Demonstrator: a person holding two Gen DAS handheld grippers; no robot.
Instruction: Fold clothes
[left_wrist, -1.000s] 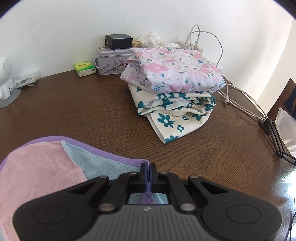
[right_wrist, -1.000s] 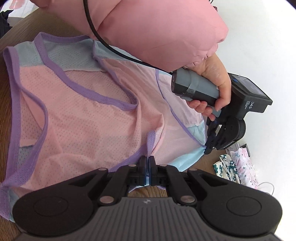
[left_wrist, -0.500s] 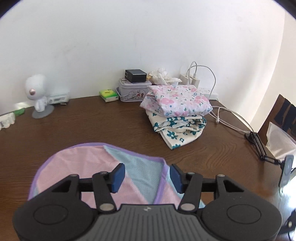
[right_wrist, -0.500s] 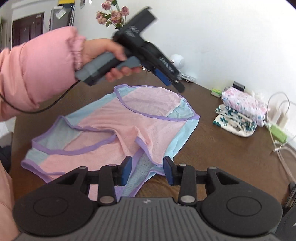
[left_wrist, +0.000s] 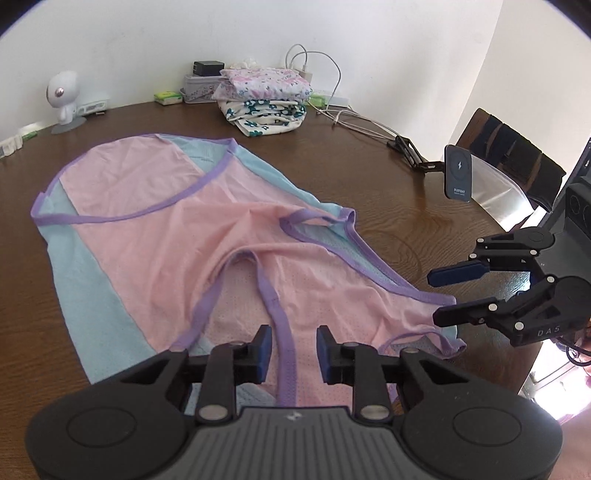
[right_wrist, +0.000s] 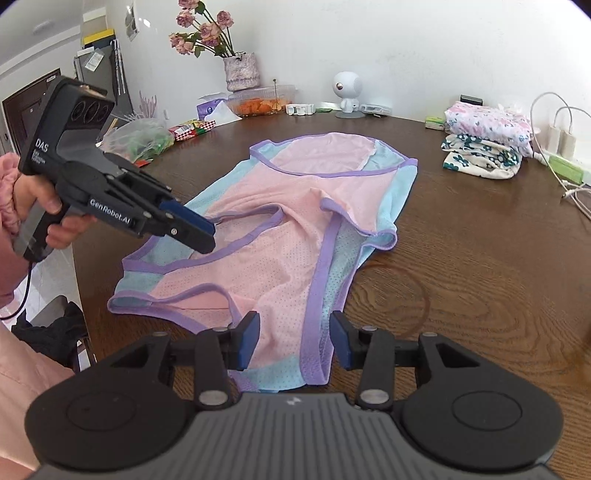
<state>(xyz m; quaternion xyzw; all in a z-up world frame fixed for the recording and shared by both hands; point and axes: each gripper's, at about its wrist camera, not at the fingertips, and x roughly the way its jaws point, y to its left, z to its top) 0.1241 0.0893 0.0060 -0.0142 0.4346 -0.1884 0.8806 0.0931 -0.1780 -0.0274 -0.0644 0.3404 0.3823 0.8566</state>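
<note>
With your left gripper (left_wrist: 291, 349) held just above the near end of the pink mesh vest (left_wrist: 177, 236), its blue pads stand apart on either side of a purple strap and are drawing together, though nothing is pinched yet; your right gripper (right_wrist: 294, 339) hangs likewise over the vest's near edge, its jaws parted and widening, with cloth below them but not pressed. You look to be between folds: the vest lies spread on the wooden table (right_wrist: 480, 258), partly doubled over itself, its blue side panels and purple trim showing, and neither tool has hold of it. The next move, as I judge it, calls for you to pick a fresh pair of grasp points, likely the shoulder straps or the near corners, close both grippers on single layers of the thin mesh, and carry them across together so the fabric does not skew. Farther back, the folded floral stack (left_wrist: 264, 99) sits by the wall, probably where this piece ends up. Readable writing: "DAS" and "GenRobot.AI" on the gripper body in the right wrist view, and a lightning mark on the phone charger stand (left_wrist: 458, 171), whose small label is too fine to read.
</note>
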